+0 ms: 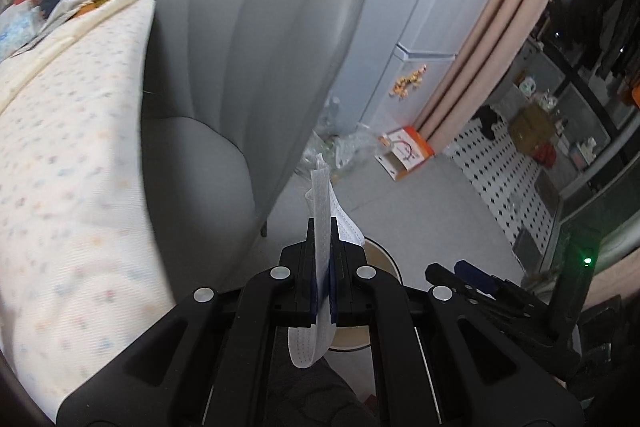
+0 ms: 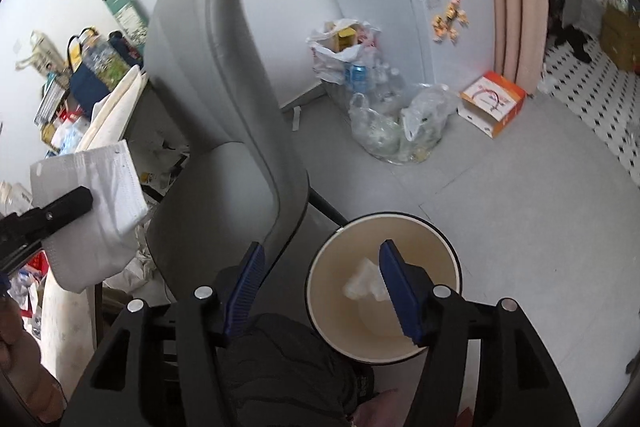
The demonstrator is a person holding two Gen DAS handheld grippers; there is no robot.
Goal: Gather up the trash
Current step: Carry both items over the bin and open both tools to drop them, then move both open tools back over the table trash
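A white mask (image 1: 322, 211) was clamped between the pads of the left gripper (image 1: 322, 227), its folded edge standing up past the fingertips and its lower end hanging below them; in the right wrist view the same mask (image 2: 96, 195) was seen at the left, well apart from the bin (image 2: 320, 267). The right gripper (image 2: 320, 259) was held with its blue pads (image 2: 394, 275) spread wide and nothing between them; it was poised above the bin, which stood on the grey floor (image 2: 520, 207) just right of a grey chair (image 2: 224, 99). A crumpled white tissue (image 2: 362, 283) lay inside the bin. Clear bags (image 2: 384, 115) of bottles and an orange box (image 2: 494, 101) were seen farther off, by the fridge (image 2: 452, 15).
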